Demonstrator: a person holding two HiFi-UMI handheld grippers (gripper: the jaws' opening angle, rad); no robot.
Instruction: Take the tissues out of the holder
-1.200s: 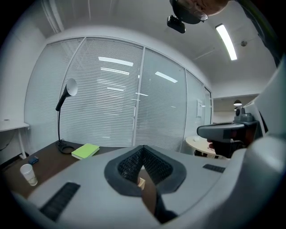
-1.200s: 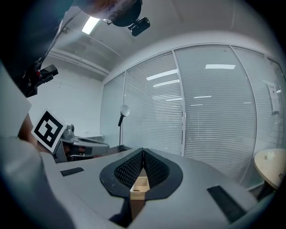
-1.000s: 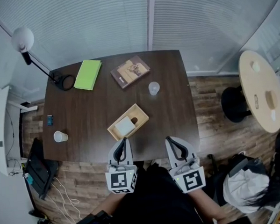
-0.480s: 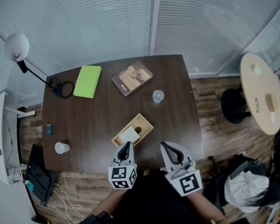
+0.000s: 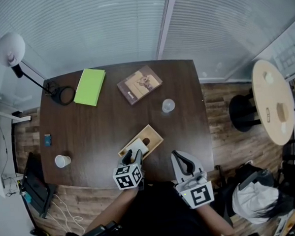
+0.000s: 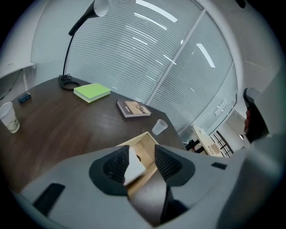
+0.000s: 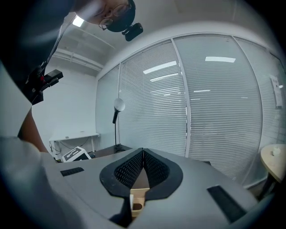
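A shallow wooden holder [image 5: 149, 134] lies near the front edge of the dark table [image 5: 98, 122], with a white stack of tissues [image 5: 138, 146] in its near end. My left gripper [image 5: 132, 155] hovers right at that near end. In the left gripper view, my left gripper [image 6: 142, 157] has its jaws opening. The tissues [image 6: 133, 166] and holder [image 6: 144, 144] show through the gap, and the pads do not press on them. My right gripper [image 5: 176, 154] stays at the table's front edge, right of the holder. It is shut and empty [image 7: 143, 154].
On the table are a green notebook [image 5: 90, 87], a brown book [image 5: 140, 84], a clear cup [image 5: 168, 105], a paper cup [image 5: 62, 161], a small blue item [image 5: 47, 140] and a desk lamp [image 5: 11, 49]. A round table [image 5: 270, 101] stands to the right.
My left gripper has moved forward over the near end of the holder and its jaws have parted. The right gripper has hardly shifted.
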